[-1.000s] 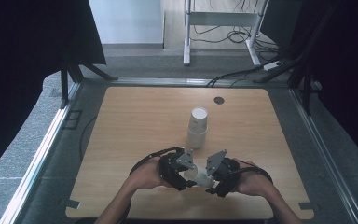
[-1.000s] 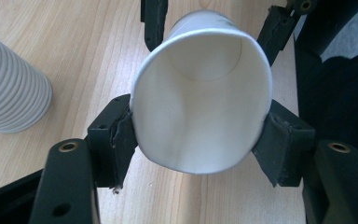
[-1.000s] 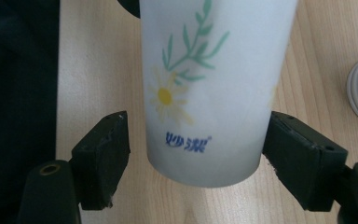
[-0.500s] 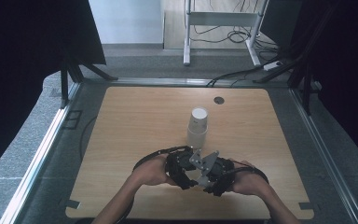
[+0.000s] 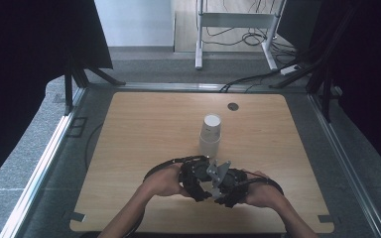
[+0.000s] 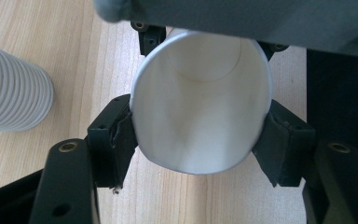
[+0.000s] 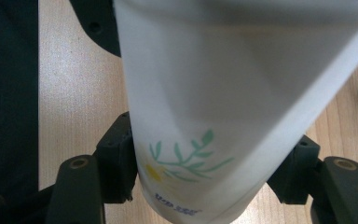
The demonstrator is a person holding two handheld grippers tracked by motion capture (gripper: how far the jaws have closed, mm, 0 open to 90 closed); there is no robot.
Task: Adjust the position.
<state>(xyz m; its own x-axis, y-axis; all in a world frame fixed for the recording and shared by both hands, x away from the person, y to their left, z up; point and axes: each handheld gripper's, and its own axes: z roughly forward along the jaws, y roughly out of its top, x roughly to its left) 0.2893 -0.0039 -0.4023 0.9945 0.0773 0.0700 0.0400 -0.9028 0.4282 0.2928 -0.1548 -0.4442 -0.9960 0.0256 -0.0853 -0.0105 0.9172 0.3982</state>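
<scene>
high view has my forearms coming in from the bottom edge and bending toward each other, both hands low over the near part of the table (image 5: 129, 129), knuckles out, the left gripper (image 5: 194, 179) and right gripper (image 5: 226, 184) nose to nose and touching at the middle. a stack (image 5: 210, 135) of white cups stands just beyond them, upright, apart from both. the cup (image 6: 200, 102) i am working on sits between the two grippers; from above it is almost wholly covered by the black bodies and the grey plate, so i cannot make out its outline there. left gripper view looks straight into its open mouth: my left jaws are clamped on the rim, one pad on each side, and the rim is squeezed out of round. the far end of the cup runs under a grey blur at the top, and the stack is cut off at the left edge. right gripper view shows the cup (image 7: 200, 140) lying along my jaws, its printed green sprig and yellow spot facing the camera. these jaws have just been closing and now press on its wall from both sides. the cup's upper part is blurred and runs out of frame, and its bottom i cannot see.
</scene>
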